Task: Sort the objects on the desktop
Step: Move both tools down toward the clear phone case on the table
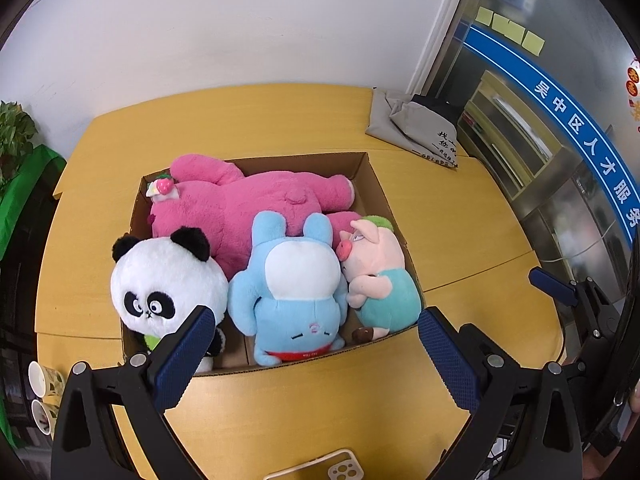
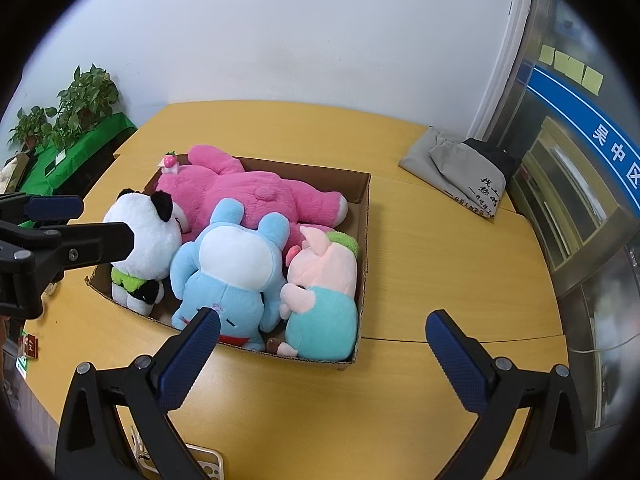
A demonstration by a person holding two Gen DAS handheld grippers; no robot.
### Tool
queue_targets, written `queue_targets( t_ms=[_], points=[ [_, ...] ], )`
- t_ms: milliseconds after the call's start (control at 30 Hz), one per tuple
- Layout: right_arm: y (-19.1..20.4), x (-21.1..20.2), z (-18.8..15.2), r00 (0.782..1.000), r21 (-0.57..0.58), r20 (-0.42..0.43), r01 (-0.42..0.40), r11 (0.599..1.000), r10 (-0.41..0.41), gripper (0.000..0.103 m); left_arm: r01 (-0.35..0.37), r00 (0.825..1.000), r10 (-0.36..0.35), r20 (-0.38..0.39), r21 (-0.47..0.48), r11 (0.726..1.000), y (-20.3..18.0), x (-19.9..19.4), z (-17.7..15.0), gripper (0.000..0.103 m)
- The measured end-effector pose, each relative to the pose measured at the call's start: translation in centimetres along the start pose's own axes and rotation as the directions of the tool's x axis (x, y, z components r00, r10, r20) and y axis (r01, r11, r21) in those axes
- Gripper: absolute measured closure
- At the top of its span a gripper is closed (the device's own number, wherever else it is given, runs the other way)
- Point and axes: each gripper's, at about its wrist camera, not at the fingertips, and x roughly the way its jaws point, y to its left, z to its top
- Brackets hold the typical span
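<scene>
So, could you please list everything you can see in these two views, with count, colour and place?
cardboard box: one, brown, middle of table
bear plush: one, pink, lying along box's far side
panda plush: one, black and white, box's near-left corner
blue plush: one, light blue and white, near middle
pig plush: one, pink with teal shirt, near-right corner
table: one, yellow wood
folded cloth: one pile, grey, far right of table
phone: one, cream, near edge
potted plants: two, green, far left
paper cups: two, left edge
left gripper: open, empty
right gripper: open, empty
</scene>
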Motion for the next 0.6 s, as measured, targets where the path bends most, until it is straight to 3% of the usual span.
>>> queue_targets(
  t_ms=[600],
  points=[
    [0.3,-1.9,-1.3,1.000,0.008,0.005,0.011,1.000,-0.011,0.000,0.017,1.000,-0.017,0.006,0.008,1.000,-0.7,-1.3,-1.6,0.000]
  ],
)
